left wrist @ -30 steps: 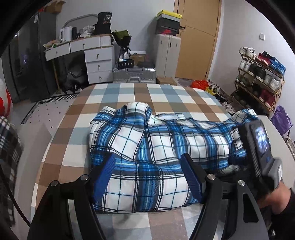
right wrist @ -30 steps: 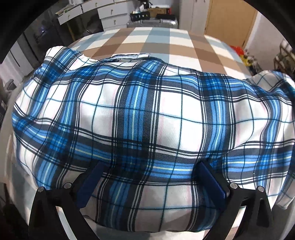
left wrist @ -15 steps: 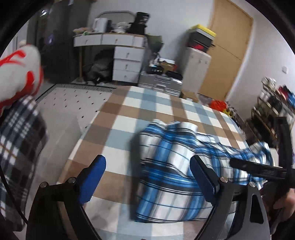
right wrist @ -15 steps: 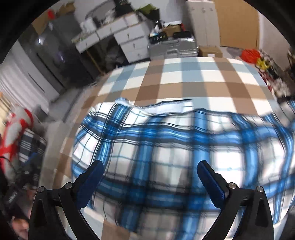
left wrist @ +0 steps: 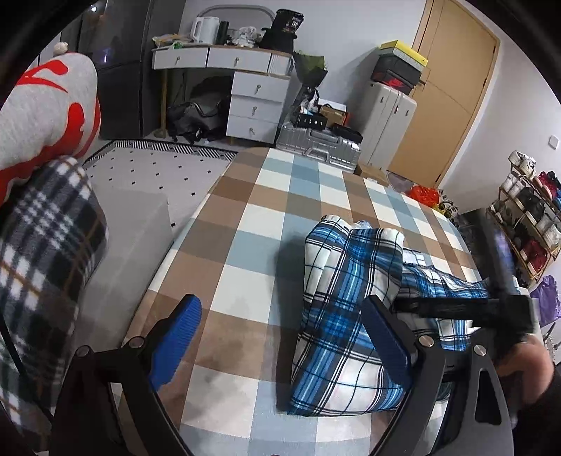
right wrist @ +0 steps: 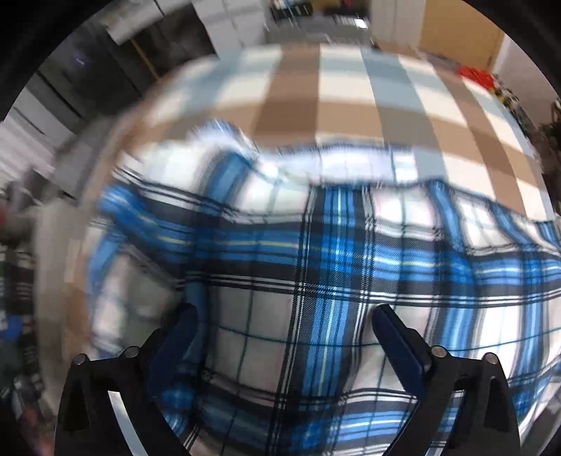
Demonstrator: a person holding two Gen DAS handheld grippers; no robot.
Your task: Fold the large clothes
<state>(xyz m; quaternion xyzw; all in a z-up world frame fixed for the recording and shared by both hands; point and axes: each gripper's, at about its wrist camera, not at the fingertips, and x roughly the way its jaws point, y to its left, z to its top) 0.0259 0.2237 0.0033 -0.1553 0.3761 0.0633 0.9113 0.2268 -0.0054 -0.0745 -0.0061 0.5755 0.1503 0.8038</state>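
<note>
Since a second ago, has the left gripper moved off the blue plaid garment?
Yes. The left gripper has swung left across the checkered table: a second ago its jaws straddled the blue plaid garment; now the garment's folded edge lies at its right finger.

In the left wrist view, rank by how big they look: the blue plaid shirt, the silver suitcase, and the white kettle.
1. Shirt, largest, though it is nearest the camera.
2. Suitcase, behind the checked surface.
3. Kettle, smallest, farthest back on the desk.
</note>
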